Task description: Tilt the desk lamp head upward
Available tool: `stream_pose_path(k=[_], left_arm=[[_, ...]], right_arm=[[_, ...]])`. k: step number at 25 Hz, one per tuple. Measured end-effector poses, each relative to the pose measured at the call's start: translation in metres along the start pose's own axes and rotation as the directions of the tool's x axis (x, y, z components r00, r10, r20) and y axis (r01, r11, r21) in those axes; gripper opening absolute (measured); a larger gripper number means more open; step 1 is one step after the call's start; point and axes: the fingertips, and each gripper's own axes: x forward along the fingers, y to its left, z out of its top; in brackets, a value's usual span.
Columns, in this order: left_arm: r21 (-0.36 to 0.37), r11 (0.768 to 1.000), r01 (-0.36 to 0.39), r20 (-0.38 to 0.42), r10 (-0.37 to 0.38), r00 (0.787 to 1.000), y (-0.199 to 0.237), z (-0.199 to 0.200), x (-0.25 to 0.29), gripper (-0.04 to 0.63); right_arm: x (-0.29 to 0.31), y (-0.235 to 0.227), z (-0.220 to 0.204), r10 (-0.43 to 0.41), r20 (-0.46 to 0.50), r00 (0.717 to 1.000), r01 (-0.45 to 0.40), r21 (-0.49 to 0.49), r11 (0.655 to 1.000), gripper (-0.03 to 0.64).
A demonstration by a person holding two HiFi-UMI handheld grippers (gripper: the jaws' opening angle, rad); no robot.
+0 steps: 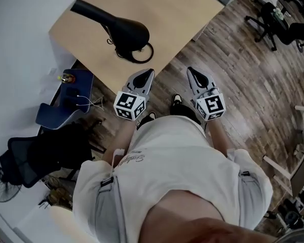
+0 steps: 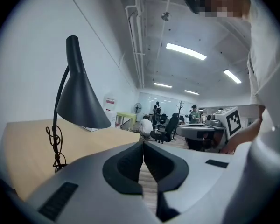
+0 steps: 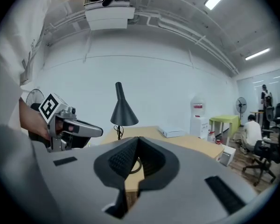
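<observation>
Desk lamp (image 1: 125, 30) near table (image 1: 182, 19) edge

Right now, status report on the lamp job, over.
Left gripper, right gripper shut, empty, at desk edge. Lamp head untouched, facing down. Nothing between.

I'm finding nothing legible here. A line of cursive print is running across the white shirt (image 1: 142, 158), too blurred for me to read; a red label is showing on the water dispenser (image 3: 198, 121), equally unreadable.
</observation>
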Motion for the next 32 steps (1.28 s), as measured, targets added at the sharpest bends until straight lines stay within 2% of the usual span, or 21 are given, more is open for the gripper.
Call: stream_pose_path(k=[4,8,12,16,19,22,25,32], left_arm=[[-0.029,0.99,-0.137,-0.009,0.137,0.991,0.013,0.0,0.007,0.015],[-0.048,0.969,-0.243,-0.009,0.243,0.97,0.017,0.001,0.005,0.015],[-0.064,0.948,-0.312,-0.024,0.312,0.95,0.018,-0.006,0.005,0.015],[-0.075,0.93,-0.36,-0.054,0.357,0.933,0.018,-0.018,0.002,0.015],[-0.121,0.915,-0.384,-0.059,0.379,0.923,0.026,-0.025,0.0,0.015],[-0.175,0.903,-0.392,-0.046,0.39,0.92,0.037,-0.03,-0.005,0.015],[-0.172,0.901,-0.399,-0.06,0.394,0.917,0.056,-0.039,-0.011,0.015],[-0.154,0.914,-0.376,-0.135,0.357,0.924,0.11,-0.077,0.002,0.015]], right_arm=[[0.036,-0.015,-0.003,0.112,0.006,0.994,-0.112,0.035,0.993,-0.005],[0.06,-0.008,0.002,0.24,0.022,0.971,-0.24,0.049,0.969,-0.005],[0.077,0.002,0.003,0.365,0.024,0.931,-0.365,0.012,0.931,-0.005],[0.083,0.015,-0.002,0.444,0.01,0.896,-0.444,0.015,0.896,-0.005],[0.091,0.021,-0.006,0.475,-0.005,0.88,-0.475,0.013,0.88,-0.005],[0.102,0.027,-0.011,0.481,-0.023,0.876,-0.481,0.013,0.876,-0.005],[0.116,0.034,-0.008,0.478,-0.035,0.878,-0.477,0.017,0.879,-0.005],[0.144,0.043,0.006,0.445,-0.079,0.892,-0.444,0.026,0.896,-0.005]])
